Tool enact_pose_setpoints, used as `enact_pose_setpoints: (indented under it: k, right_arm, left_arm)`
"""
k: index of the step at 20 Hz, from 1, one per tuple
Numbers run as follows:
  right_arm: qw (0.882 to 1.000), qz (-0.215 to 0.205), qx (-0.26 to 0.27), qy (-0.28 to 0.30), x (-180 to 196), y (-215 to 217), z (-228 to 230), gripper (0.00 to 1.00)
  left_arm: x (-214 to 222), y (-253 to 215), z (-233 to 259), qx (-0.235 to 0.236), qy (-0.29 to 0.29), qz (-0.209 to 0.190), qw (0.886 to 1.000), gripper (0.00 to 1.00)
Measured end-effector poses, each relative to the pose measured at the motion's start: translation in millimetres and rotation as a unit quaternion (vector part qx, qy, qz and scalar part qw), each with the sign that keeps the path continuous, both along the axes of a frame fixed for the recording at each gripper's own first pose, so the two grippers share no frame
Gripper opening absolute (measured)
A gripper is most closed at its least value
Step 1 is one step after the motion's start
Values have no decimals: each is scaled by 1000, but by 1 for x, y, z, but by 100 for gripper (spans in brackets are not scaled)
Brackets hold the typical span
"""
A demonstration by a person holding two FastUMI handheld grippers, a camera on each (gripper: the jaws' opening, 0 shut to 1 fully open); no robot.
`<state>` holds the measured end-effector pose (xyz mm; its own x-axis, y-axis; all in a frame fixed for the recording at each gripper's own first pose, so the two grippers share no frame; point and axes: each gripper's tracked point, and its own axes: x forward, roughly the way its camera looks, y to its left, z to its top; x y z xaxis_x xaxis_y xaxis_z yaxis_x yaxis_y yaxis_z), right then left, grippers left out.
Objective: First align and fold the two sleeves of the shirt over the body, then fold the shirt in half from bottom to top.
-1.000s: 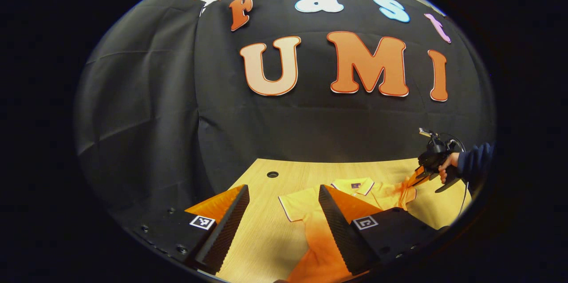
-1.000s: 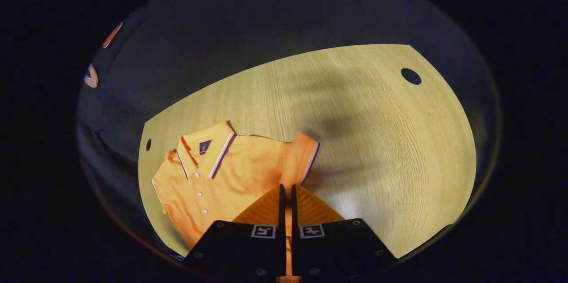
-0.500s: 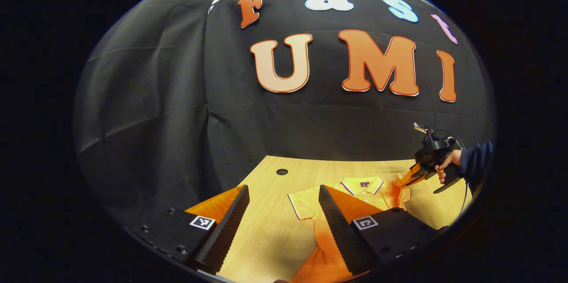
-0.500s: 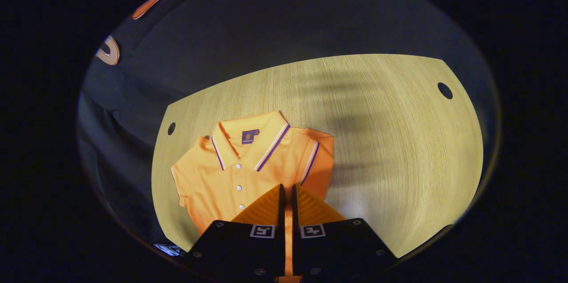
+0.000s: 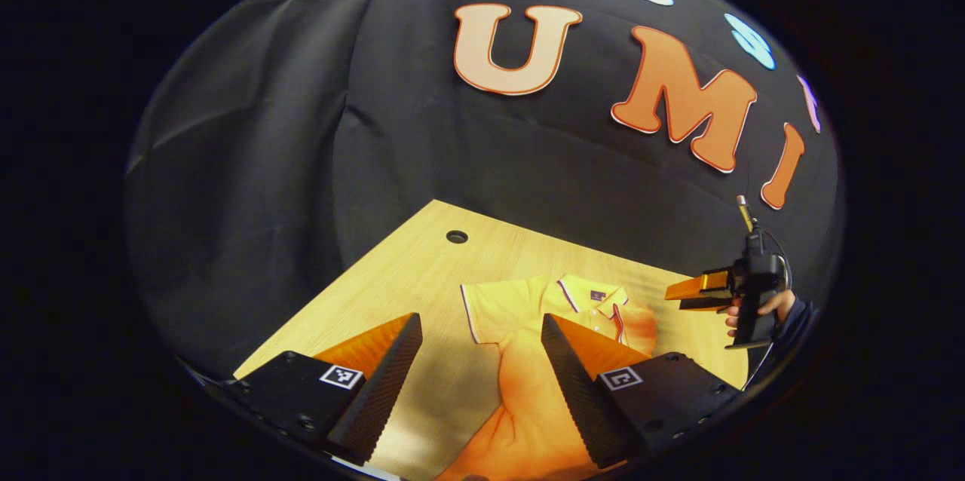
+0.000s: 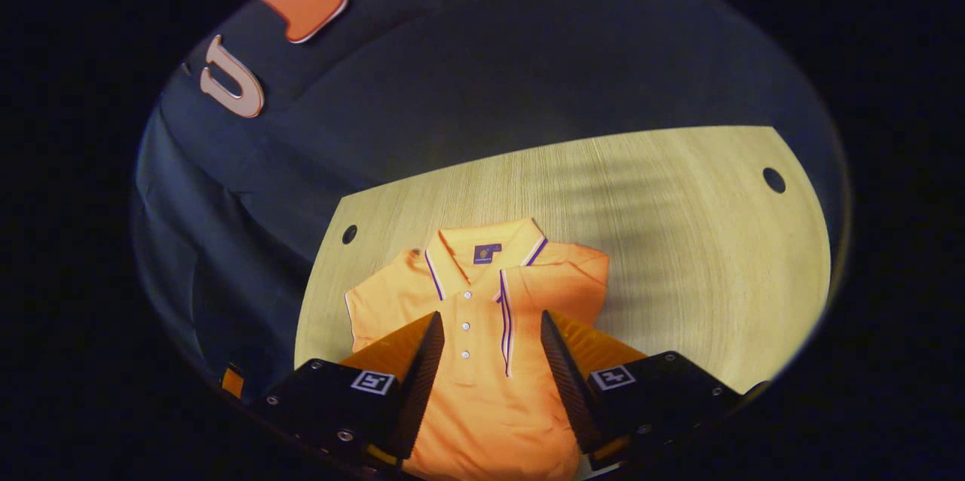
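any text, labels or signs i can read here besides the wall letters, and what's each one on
No text here can be read.
Collar label inside the neck of the orange polo shirt: a dark patch with a small mark, too small to read.
Square marker on the left gripper: a black-and-white pattern, no words.
Square marker on the right gripper: the same kind of pattern, no words.

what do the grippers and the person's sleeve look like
Each gripper has a black body with wedge-shaped fingers ribbed on their inner faces, and a square black-and-white marker on each side. Left gripper, right gripper. A black cable loops from the right one. The sleeve is dark blue.
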<state>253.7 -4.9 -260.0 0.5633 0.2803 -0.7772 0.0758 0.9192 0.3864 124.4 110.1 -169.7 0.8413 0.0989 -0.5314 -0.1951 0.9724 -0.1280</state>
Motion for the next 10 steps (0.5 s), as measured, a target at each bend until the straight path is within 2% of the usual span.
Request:
enact_pose_setpoints:
  k: [2,6,10]
  right_arm:
    - [999,-26,-21,-23,-10,-13,17,87]
    - [994,-76,-48,-60,-36,-36,51,89]
    - [985,-125,-83,-83,-72,-58,80,92]
  left_arm:
    - [11,0,-20,-20,32,-20,999,98]
    - [36,-1,-50,-57,98,-36,993,98]
    - [65,0,-84,-78,169,-58,981,98]
